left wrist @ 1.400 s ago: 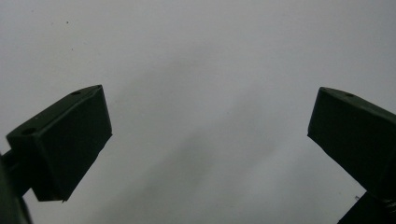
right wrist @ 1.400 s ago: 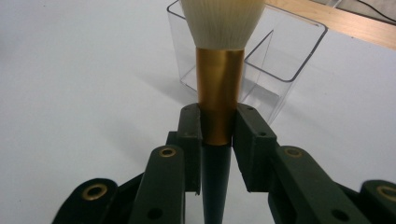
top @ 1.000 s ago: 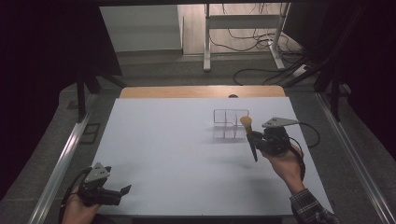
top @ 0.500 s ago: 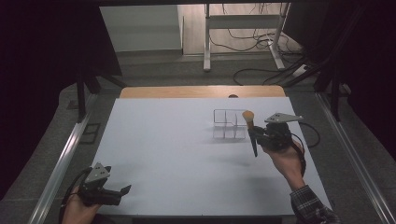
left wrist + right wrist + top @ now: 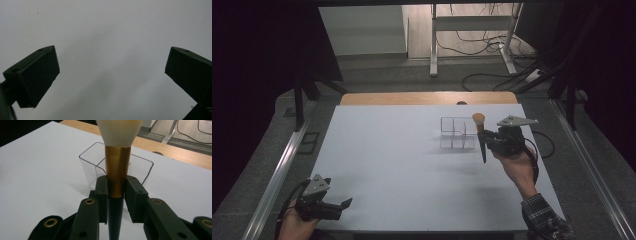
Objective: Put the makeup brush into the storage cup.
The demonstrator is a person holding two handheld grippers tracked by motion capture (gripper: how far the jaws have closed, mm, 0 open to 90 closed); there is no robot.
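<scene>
Brush (image 5: 117,157) clamped upright in right gripper (image 5: 117,191), jaws closed on gold ferrule, bristles up, black handle pointing down. Brush held above table (image 5: 387,150), just beside clear organizer (image 5: 457,134), on its right in high view; contact not seen. Left gripper (image 5: 329,205) parked at near-left table corner, jaws spread wide, nothing between, white surface seen past them.

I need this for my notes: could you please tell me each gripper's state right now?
Left gripper: open, holding nothing.
Right gripper: closed on the makeup brush.
</scene>
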